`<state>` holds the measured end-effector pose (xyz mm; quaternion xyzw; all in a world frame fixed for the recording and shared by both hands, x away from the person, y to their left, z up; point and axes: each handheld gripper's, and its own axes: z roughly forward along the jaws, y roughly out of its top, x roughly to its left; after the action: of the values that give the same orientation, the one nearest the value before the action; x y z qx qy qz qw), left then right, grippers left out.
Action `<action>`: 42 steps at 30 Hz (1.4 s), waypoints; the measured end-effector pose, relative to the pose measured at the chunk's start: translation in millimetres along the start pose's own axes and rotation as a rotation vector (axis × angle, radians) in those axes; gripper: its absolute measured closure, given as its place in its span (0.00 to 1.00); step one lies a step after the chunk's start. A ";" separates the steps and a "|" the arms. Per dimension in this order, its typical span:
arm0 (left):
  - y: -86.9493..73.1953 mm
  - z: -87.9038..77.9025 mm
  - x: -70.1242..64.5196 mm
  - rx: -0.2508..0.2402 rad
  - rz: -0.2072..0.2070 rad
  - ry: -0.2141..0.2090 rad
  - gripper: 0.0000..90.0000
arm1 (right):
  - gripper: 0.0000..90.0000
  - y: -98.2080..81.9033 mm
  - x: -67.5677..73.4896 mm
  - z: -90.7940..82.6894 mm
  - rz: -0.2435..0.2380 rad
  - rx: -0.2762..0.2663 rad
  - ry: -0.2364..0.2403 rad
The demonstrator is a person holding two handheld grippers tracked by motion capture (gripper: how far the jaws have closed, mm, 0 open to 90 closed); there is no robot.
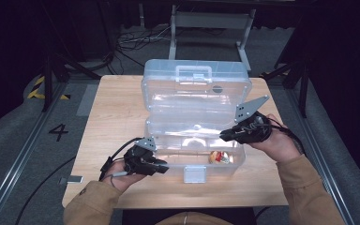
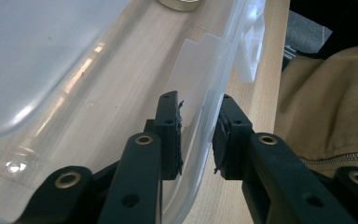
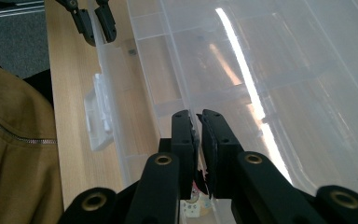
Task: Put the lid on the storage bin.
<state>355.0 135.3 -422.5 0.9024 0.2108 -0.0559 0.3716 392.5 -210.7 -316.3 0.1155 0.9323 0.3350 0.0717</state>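
Item 1. Clear plastic storage box, lid swung open and standing up at the 12 o'clock side, white carry handle on the lid. The box sits at the centre of a light wooden table. A white latch tab hangs from the front wall at 6 o'clock.

Item 2. Small round object with a red, yellow and white wrapper, lying inside the box near its front right corner, about 4 o'clock from the box's middle. Its exact kind cannot be told.

Item 3. Left claw, held in the person's left hand at roughly 8 o'clock of the box. In the left gripper view its two black jaws straddle the box's front wall, one inside and one outside, part-way open; whether the pads truly press the plastic cannot be told.

Item 4. Right claw, held in the right hand at about 3 o'clock of the box, pointing inward over the right end. In the right gripper view the jaws stand almost together, with a thin clear wall edge running between them; the wrapped object shows just beneath them.

Item 5. Tan jacket sleeves, entering from 6 o'clock.
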 end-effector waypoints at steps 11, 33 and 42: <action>0.4 0.0 0.0 -0.001 -0.004 0.000 0.82 | 0.94 -1.3 2.9 1.5 -0.011 0.006 0.002; 12.0 -47.8 -9.5 -0.100 -0.046 -0.006 0.76 | 0.94 -3.2 3.1 1.9 -0.005 -0.011 0.001; 17.2 -64.7 -7.8 -0.176 -0.060 0.012 0.78 | 0.94 -3.9 2.8 2.2 -0.003 -0.014 0.006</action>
<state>351.6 166.7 -362.9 0.8599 0.2442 -0.0430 0.4461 389.6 -211.6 -320.7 0.1128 0.9304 0.3417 0.0701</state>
